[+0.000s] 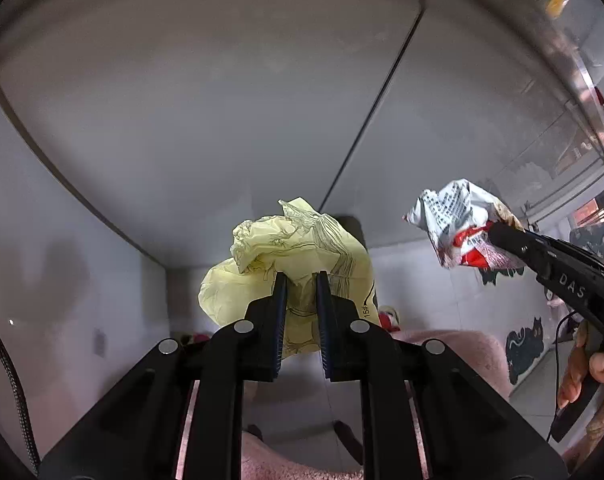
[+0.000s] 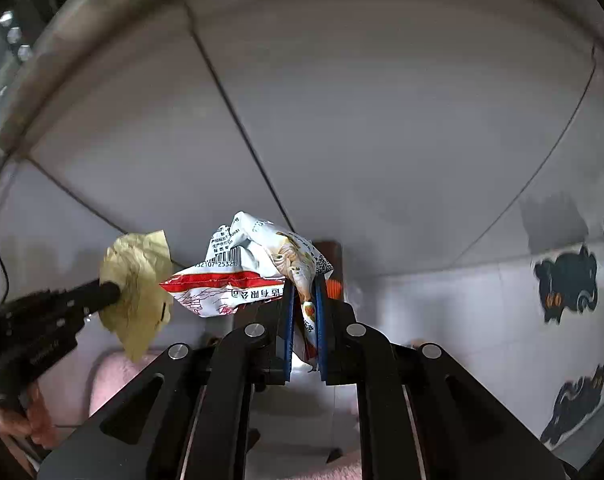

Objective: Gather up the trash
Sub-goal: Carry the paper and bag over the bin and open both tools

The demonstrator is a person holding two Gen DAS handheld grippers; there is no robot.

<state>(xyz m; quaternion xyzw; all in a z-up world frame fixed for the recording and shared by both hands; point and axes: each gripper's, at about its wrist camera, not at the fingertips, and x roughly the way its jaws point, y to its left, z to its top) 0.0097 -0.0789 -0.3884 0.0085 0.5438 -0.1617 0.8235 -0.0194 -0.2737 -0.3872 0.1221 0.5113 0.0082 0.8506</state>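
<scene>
Pale grey tiled floor (image 1: 206, 112) with dark grout lines beyond tongs. Fluffy pink rug (image 1: 462, 352) just below tong tips. Black cat stickers (image 2: 568, 282) on white surface, off right of tongs.

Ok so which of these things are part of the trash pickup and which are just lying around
Part of the job:
- yellow crumpled paper, held in the left gripper
- red-and-white snack wrapper, held in the right gripper

Just lying about:
- pink fluffy fabric
- black cat stickers
</scene>
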